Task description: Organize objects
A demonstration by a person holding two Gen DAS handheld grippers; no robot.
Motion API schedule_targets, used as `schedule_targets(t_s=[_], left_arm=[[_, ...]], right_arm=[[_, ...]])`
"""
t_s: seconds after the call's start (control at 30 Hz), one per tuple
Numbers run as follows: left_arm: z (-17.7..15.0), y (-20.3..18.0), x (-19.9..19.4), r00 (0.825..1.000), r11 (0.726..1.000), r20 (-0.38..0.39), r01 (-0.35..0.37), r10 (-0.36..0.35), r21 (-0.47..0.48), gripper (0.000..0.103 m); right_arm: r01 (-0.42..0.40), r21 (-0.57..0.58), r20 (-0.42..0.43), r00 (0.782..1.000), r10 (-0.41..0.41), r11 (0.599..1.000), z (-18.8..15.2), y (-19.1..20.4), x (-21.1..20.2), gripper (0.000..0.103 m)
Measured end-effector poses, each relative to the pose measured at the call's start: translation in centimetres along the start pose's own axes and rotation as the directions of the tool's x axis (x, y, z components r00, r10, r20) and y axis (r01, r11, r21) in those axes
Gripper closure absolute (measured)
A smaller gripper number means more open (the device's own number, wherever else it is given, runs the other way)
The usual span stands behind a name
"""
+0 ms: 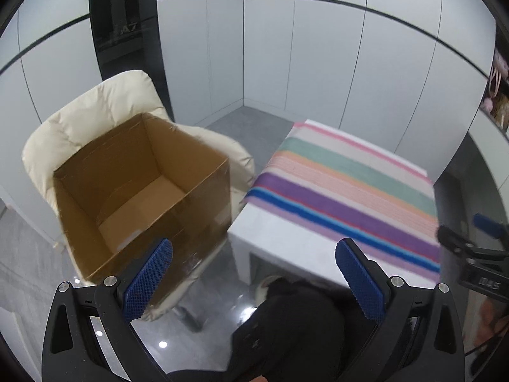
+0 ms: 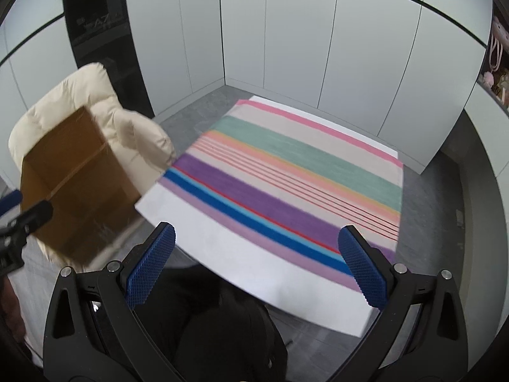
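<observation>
Cardboard box [image 1: 140,187] at ten o'clock, nothing visible inside; striped counter [image 2: 286,191] bare. Both grippers [image 1: 254,280] [image 2: 257,267]: jaws spread, holding nothing. Stage indeterminate: no objects in view.

Left gripper [image 1: 254,278]: jaws spread wide, nothing between the blue textured pads [image 1: 149,278]. Held raised, tilted downward.

Right gripper [image 2: 257,265]: jaws likewise spread wide, pads [image 2: 362,270] bare, nothing gripped. Also raised and angled down.

Cross-views: right gripper's tip shows at the right edge of the left wrist view; left gripper's tip shows at the left edge of the right wrist view. The two are held side by side, apart, not touching.

Person's dark-clothed leg [image 1: 296,324] lies below both grippers.
</observation>
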State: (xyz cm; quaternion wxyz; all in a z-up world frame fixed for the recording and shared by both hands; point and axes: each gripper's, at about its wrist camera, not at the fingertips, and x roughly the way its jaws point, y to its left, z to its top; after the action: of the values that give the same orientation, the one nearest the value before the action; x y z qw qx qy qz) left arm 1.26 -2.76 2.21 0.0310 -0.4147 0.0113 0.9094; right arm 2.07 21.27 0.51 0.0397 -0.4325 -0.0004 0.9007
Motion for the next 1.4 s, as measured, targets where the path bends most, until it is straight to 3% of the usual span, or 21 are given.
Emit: schedule_targets(t_s=[0.27,0.7,1.4], left_arm=[[-1.9,-0.3,-0.9,0.998,0.998,0.026,-0.049,0.048,0.046,0.000],[-1.8,0.2,-1.4,1.000,1.000,0.024,-0.006,0.006,0.006,0.000],[-2.2,-0.2,-1.4,0.999,0.999,0.043,-0.036,0.034,0.041,0.000]], right_arm=[[0.011,0.042,0.002,1.000,-0.011,0.999,-2.3,-1.6,-2.4,0.000],[-0.010,0.085,-0.029,0.999,0.013,0.996,-2.8,-2.8,-2.1,0.000],[-0.001,0.072,-0.033,0.999,0.004,0.997,-3.0,-1.7,-1.8,0.000]])
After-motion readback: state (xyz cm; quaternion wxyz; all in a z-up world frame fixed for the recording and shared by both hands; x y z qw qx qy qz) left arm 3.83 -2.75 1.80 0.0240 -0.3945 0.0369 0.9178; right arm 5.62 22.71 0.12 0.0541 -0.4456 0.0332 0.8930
